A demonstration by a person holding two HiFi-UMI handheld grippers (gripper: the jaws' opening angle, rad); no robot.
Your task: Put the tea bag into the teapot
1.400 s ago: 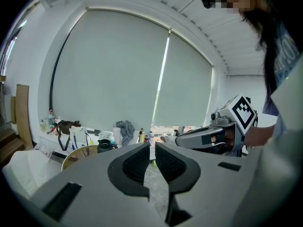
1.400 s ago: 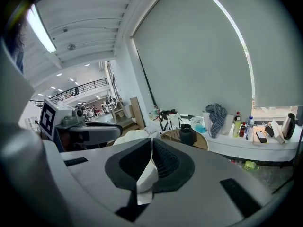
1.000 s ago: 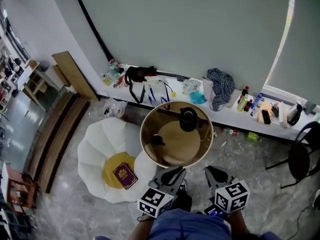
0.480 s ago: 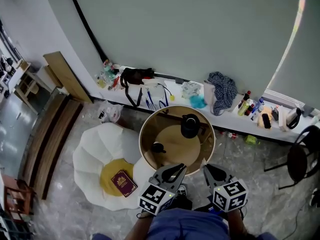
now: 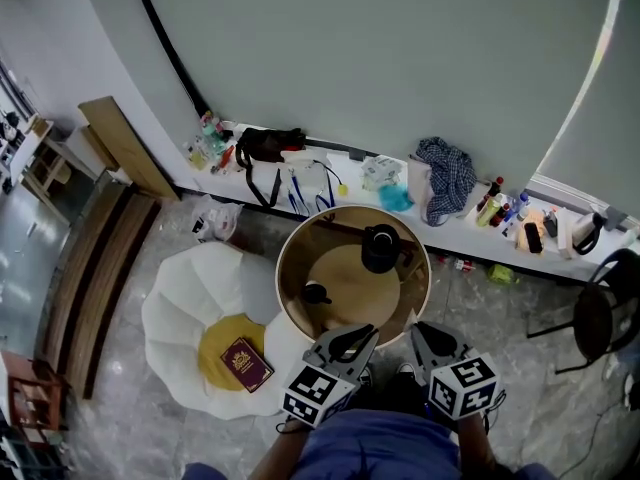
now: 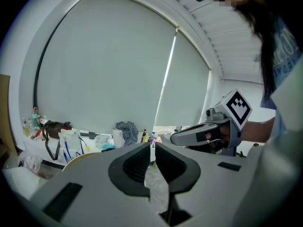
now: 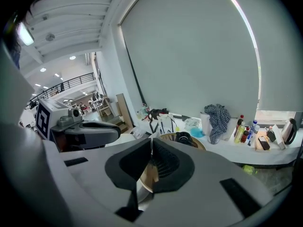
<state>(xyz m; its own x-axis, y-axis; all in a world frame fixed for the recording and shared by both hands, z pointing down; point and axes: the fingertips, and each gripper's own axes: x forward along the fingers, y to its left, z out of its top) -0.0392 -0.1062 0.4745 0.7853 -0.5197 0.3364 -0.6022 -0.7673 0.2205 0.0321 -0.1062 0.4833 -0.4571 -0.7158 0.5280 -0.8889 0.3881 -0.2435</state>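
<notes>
In the head view, a black teapot [image 5: 379, 248] stood at about 1 o'clock on the round wooden worktop [image 5: 345, 313], with a small dark vessel [image 5: 315, 294] at 8 o'clock. The tea bag could not be picked out. The left tongs [image 5: 347, 340] and right tongs [image 5: 430, 338] hung side by side over the worktop's 6 o'clock edge. A white seat [image 5: 185, 318] lay at the worktop's 8 o'clock.

In the left gripper view, the left tongs were closed to a thin slit, nothing between them; the right tongs showed at 3 o'clock.

In the right gripper view, the right tongs' tips met, empty, with the teapot just beyond at 1 o'clock.
</notes>
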